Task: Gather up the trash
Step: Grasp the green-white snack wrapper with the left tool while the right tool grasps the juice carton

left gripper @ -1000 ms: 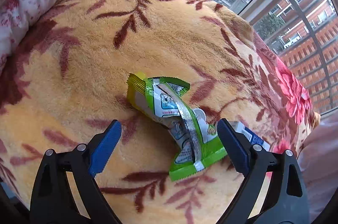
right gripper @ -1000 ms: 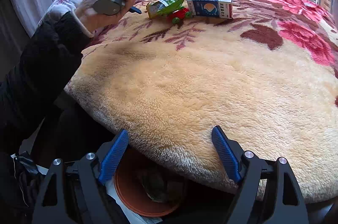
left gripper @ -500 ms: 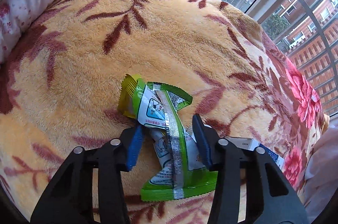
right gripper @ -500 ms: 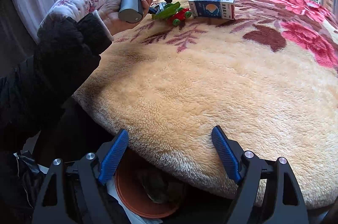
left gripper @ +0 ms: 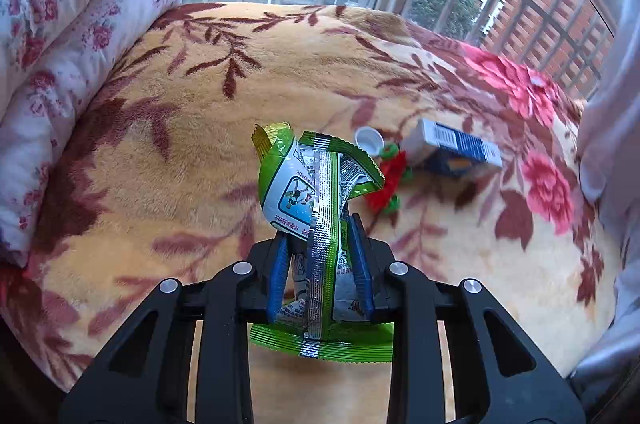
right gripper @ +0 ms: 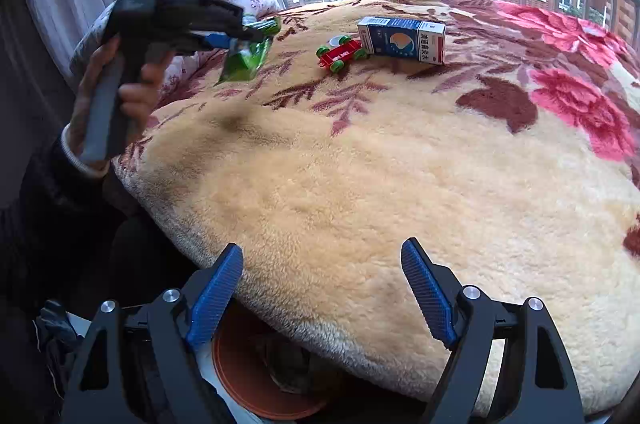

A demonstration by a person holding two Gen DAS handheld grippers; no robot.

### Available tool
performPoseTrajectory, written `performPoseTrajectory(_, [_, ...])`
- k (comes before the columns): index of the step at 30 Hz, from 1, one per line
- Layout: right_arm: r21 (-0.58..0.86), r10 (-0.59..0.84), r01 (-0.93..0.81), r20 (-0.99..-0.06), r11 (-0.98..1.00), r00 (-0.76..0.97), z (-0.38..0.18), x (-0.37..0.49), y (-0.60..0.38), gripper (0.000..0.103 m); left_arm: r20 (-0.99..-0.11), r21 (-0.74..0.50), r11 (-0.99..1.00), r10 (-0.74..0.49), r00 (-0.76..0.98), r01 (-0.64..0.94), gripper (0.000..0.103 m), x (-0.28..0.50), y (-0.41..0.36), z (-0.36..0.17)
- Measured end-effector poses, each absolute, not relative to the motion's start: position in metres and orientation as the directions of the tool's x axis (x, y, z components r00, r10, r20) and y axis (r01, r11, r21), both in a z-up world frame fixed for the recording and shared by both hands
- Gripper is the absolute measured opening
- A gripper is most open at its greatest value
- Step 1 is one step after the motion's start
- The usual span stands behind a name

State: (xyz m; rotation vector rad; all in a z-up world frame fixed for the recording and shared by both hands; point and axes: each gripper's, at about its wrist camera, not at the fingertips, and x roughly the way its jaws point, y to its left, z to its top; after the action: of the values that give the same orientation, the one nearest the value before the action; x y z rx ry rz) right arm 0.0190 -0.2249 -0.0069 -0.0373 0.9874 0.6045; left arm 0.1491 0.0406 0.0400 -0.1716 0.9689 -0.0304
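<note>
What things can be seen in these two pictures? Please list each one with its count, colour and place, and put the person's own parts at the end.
snack wrapper: 1, green and silver, pinched in the left claw, lifted off the blanket
blue carton: 1, blue and white, lying on its side on the far part of the blanket
toy car: 1, red with green wheels, beside the carton
small cap: 1, white, behind the toy car
blanket: 1, yellow with red flowers and brown leaves, covering the bed
quilt: 1, white with pink flowers, folded at the bed's far left
bin: 1, orange, below the bed edge
left claw: 1, black with blue pads, has just been closing, shut on the wrapper
right claw: 1, open, nothing between its pads
hand: 1, gripping the left claw's handle
</note>
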Motion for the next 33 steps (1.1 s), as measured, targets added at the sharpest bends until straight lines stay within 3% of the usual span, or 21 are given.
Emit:
performPoseTrajectory(11, [0.101,0.393,-0.537,-0.794,0.838,0.463,0.023,0.087,-0.202,0.08,-0.777,0.001,0.998,-0.035,0.629,0.056,0.028,0.057,0.014,0.034])
performPoseTrajectory(21, [0.03,0.358,-0.564,-0.801,0.825,0.48,0.033,0.161,-0.182,0.084,-0.772,0.031,0.999,0.001,0.636,0.036,0.028,0.064,0.008,0.015])
performPoseTrajectory(33, [-0.263,0.168,-0.72,-0.868,0.643,0.467,0.02,0.253,-0.144,0.084,-0.782,0.023,0.999,-0.005,0.623,0.037,0.027,0.073,0.005,-0.003])
